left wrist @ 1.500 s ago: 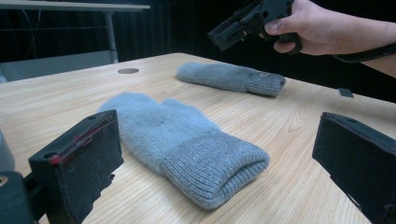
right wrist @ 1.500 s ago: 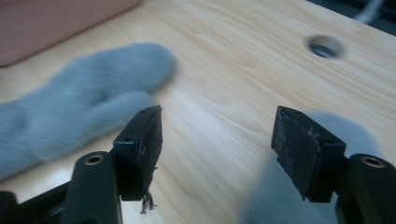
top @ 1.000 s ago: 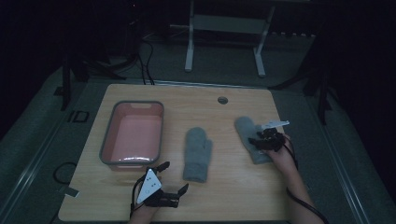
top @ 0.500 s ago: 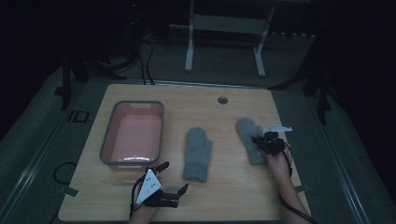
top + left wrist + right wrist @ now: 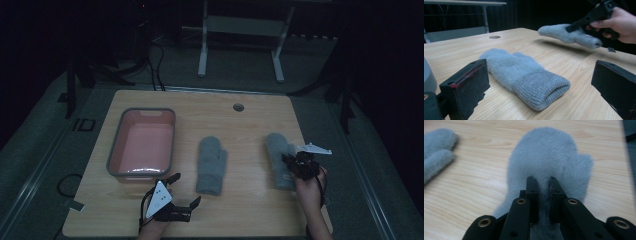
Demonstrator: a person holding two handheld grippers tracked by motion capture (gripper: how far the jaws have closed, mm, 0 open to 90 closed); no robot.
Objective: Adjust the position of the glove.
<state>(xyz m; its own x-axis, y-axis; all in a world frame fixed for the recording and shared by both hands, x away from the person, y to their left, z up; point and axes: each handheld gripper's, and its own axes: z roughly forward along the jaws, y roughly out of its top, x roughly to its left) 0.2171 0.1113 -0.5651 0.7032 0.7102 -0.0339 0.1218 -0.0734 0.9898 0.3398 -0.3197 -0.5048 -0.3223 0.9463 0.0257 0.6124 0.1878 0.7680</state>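
Two grey mittens are on the wooden table. The middle mitten lies flat, its cuff toward the table's near edge. My right gripper is shut on the right mitten, pinching the fabric near its cuff. In the left gripper view this right mitten hangs just above the table, with a shadow beneath it. My left gripper stands open near the front edge, its jaws wide apart and nothing between them, facing the middle mitten's cuff.
A pink tub with a grey rim stands at the table's left. A round cable hole is near the far edge. A metal stand is on the floor behind the table.
The right gripper's jaws have closed on the right mitten. The hand has drawn back toward the near edge and risen, lifting the mitten. The left gripper has stayed put.
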